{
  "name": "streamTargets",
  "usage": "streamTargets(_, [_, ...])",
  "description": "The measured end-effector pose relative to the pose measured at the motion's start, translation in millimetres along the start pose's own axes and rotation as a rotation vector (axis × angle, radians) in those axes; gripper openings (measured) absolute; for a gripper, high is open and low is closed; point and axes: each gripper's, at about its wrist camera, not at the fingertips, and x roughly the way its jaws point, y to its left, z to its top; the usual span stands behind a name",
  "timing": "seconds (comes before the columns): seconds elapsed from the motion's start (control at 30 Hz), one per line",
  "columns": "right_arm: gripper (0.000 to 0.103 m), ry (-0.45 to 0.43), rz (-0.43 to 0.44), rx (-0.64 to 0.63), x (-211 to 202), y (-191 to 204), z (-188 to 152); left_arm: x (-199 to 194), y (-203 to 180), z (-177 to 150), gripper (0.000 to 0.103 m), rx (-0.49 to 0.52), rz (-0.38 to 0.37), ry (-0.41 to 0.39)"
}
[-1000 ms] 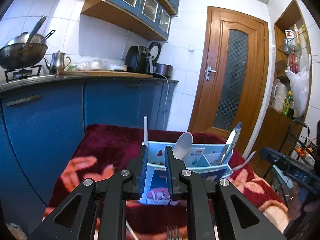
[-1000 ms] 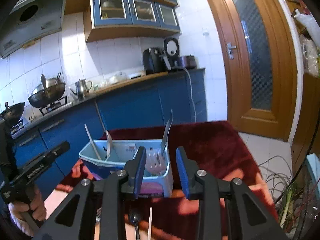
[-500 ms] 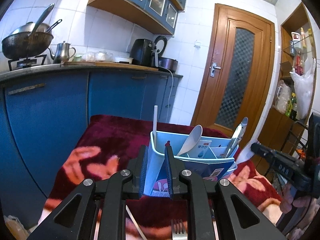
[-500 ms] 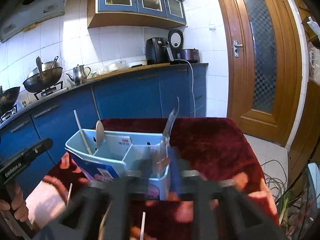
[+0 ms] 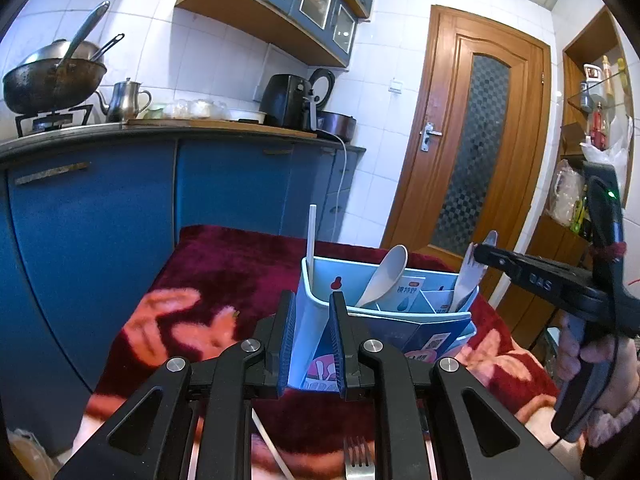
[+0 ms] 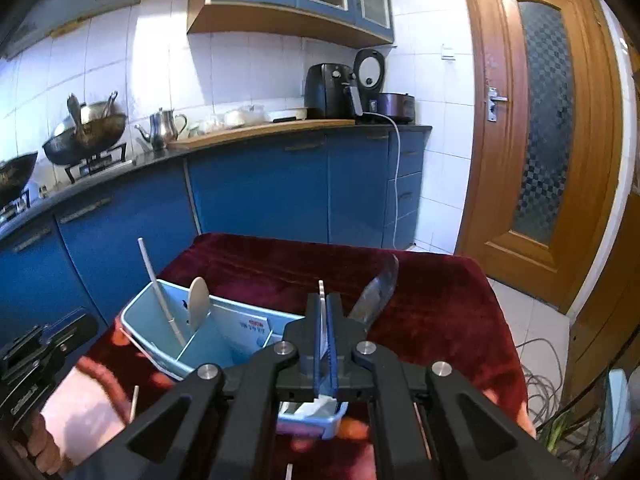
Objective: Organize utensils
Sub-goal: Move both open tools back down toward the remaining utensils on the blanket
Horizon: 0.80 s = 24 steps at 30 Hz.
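Here, a light blue utensil caddy (image 5: 404,320) is seen on a bench covered with a dark red floral cloth (image 5: 224,276). Its near corner wall is gripped between the jaws of the left gripper (image 5: 312,344). Inside the caddy, a white spoon (image 5: 384,276), a white chopstick (image 5: 311,236) and a metal utensil (image 5: 468,276) are stood upright in separate compartments. The far rim of the caddy is pinched by the right gripper (image 6: 325,344), whose jaws are closed on the thin wall. A fork (image 5: 358,460) and another chopstick (image 5: 272,448) are left lying on the cloth beneath the left gripper. Blue kitchen cabinets (image 6: 256,192) are seen behind.
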Motion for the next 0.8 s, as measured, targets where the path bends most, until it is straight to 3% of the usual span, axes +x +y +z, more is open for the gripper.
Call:
streamTargets(0.2, [0.02, -0.048, -0.012, -0.015, -5, 1, 3, 0, 0, -1, 0.017, 0.004, -0.001, 0.007])
streamTargets(0.5, [0.025, -0.123, -0.015, 0.012, -41, -3, 11, -6, -3, 2, 0.017, 0.012, 0.003, 0.025])
streamTargets(0.8, [0.027, -0.085, 0.021, 0.034, -72, -2, -2, -28, -6, 5, 0.017, 0.031, 0.013, 0.038])
